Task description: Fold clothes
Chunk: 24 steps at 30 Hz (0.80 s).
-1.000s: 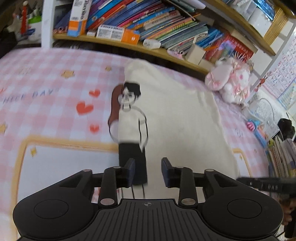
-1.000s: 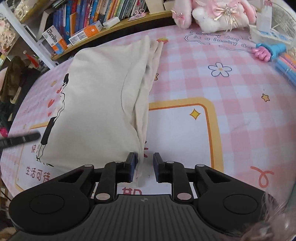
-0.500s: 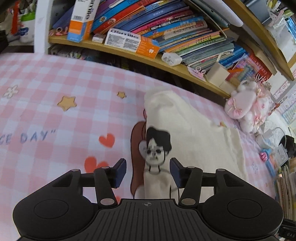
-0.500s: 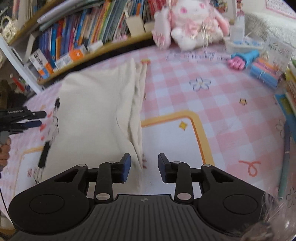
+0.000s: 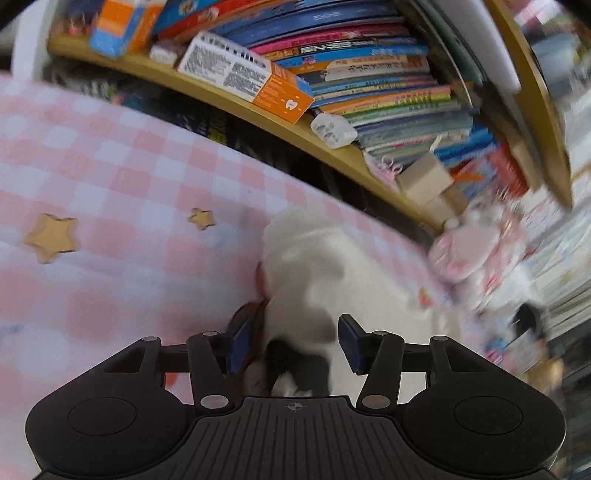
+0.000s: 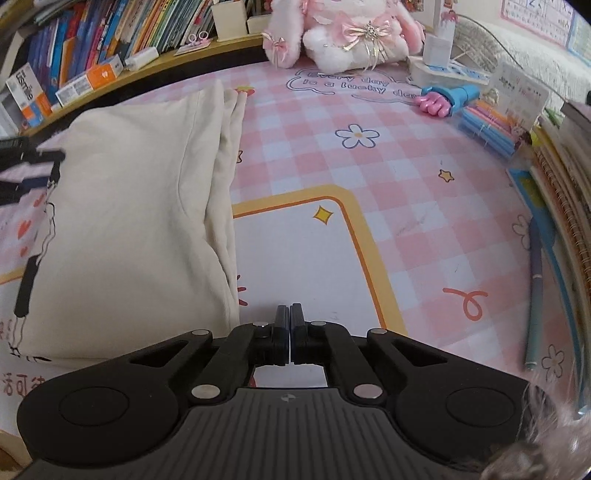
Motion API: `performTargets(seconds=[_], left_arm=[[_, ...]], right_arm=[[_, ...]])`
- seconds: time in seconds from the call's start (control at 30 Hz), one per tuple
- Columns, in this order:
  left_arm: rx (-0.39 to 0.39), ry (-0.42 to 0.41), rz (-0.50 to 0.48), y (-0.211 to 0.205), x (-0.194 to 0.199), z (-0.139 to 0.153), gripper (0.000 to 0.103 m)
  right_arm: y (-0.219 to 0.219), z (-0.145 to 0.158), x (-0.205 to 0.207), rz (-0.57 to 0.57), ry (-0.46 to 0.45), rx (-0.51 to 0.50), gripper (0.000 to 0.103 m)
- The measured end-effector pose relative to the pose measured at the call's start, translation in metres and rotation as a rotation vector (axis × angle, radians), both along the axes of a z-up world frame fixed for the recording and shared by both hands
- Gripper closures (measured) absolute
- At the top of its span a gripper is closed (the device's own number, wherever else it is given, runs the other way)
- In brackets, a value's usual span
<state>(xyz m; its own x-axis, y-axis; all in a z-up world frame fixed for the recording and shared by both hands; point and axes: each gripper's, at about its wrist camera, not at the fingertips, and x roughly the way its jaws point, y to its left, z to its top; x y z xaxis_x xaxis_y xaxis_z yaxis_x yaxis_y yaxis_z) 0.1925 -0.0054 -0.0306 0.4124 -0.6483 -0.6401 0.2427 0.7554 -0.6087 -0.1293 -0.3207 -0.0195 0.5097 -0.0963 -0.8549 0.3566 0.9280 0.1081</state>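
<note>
Worktop (image 6: 388,177) in pink check carries everything here. Cream garment (image 6: 122,206), folded with a printed figure along one side, lies just left of the right gripper (image 6: 290,314), whose fingers have just closed fully together on nothing, the cloth's edge just beside them. In the blurred left view the same garment (image 5: 354,280) lies between and beyond the left gripper (image 5: 295,341), its fingers about half apart, gripping nothing.

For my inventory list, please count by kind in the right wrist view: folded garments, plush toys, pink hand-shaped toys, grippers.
garment: 1
plush toy: 1
pink hand-shaped toy: 1
grippers: 2 (right gripper, left gripper)
Total: 5
</note>
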Motion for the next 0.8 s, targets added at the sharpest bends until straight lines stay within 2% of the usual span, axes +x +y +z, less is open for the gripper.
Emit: performTargets(seconds=[0.23,0.27,0.3,0.4,0.43,0.47,0.5,0.53,0.57,0.6,0.7,0.8], left_arm=[[-0.202,0.125,0.083,-0.001,0.047,-0.021,0.057],[-0.22,0.127,0.089,-0.001,0.051,-0.022,0.076],[-0.202,0.062,0.06,-0.004,0.048,-0.016,0.097],[0.005,-0.284,-0.076,-0.029,0.021,0.017,0.097],[0.069,-0.32,-0.104,-0.037,0.019,0.019,0.096],[0.134,-0.351,-0.129,-0.045,0.018,0.02,0.09],[0.206,-0.337,-0.136,-0.051,0.022,0.015,0.085],[0.219,-0.295,-0.127,-0.051,0.029,0.01,0.082],[0.226,-0.254,-0.116,-0.05,0.035,0.006,0.074],[0.178,-0.222,-0.081,-0.042,0.037,0.004,0.066],[0.032,-0.157,0.021,-0.012,0.033,0.002,0.053],[-0.023,-0.086,0.042,0.011,0.02,-0.006,0.054]], right_arm=[[0.007,0.001,0.004,0.006,0.031,-0.046,0.102],[0.008,0.001,0.004,0.005,0.036,-0.05,0.102],[0.009,0.001,0.005,0.003,0.039,-0.052,0.102],[0.01,0.001,0.004,-0.004,0.043,-0.055,0.102],[0.01,0.001,0.003,-0.008,0.043,-0.055,0.102],[0.01,0.002,0.003,-0.013,0.043,-0.054,0.102],[0.011,0.001,0.003,-0.016,0.044,-0.055,0.102],[0.011,0.002,0.004,-0.018,0.048,-0.057,0.102],[0.012,0.002,0.005,-0.019,0.053,-0.058,0.102],[0.011,0.002,0.006,-0.02,0.058,-0.058,0.102],[0.011,0.003,0.005,-0.034,0.07,-0.044,0.102],[0.012,0.003,0.003,-0.034,0.073,-0.045,0.102]])
